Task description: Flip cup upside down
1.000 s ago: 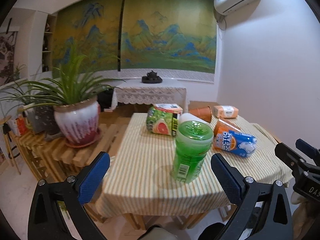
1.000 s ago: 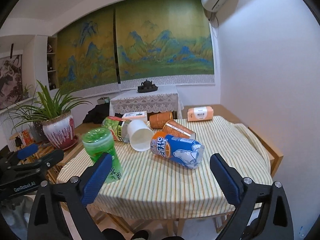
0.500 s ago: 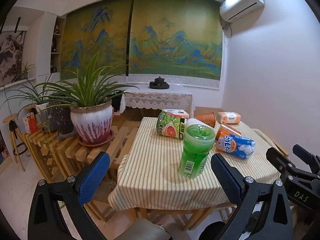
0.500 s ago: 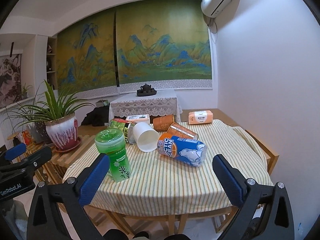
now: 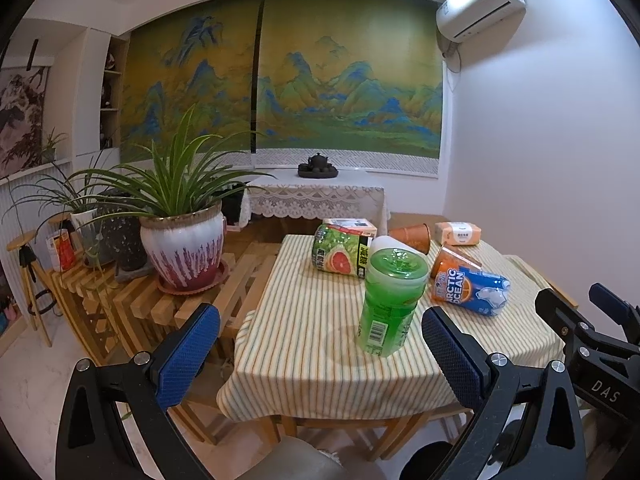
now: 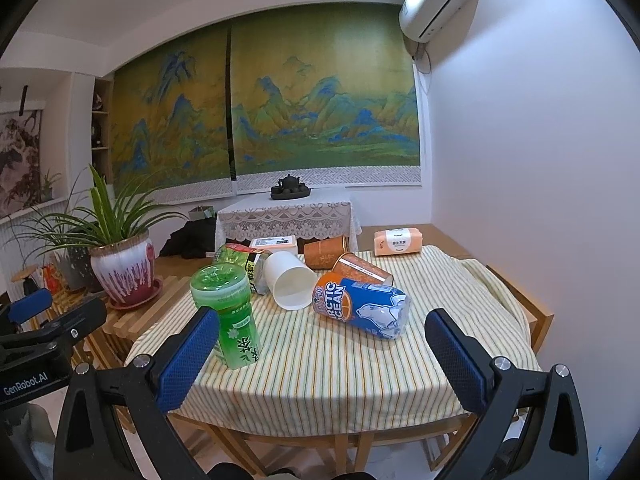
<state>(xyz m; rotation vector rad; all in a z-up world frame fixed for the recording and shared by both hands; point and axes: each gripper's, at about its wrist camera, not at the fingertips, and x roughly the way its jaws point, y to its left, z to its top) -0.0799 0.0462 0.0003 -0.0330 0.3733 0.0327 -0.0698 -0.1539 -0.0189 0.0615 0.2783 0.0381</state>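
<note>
The green cup [image 5: 390, 302] stands on the striped cloth of the table [image 5: 304, 344], near the front left corner, wide end up and narrow end down; whether that top is its mouth or its base cannot be told. Behind it lie a white cup [image 6: 290, 284], a blue can [image 6: 362, 310], a grapefruit can [image 5: 340, 254] and two brown cups, all on their sides.

The left gripper [image 5: 320, 354] hangs in front of the table edge with its jaws wide and empty; the right gripper [image 6: 322, 360] likewise, wide and holding nothing.

If the green cup is the one to turn, the left gripper looks better placed. A good approach would be level, the blue pads meeting the cup's middle from both sides, closing gently since thin plastic may buckle. Lift clear before rotating, so the rim does not drag the cloth or knock the white cup behind it.
</note>
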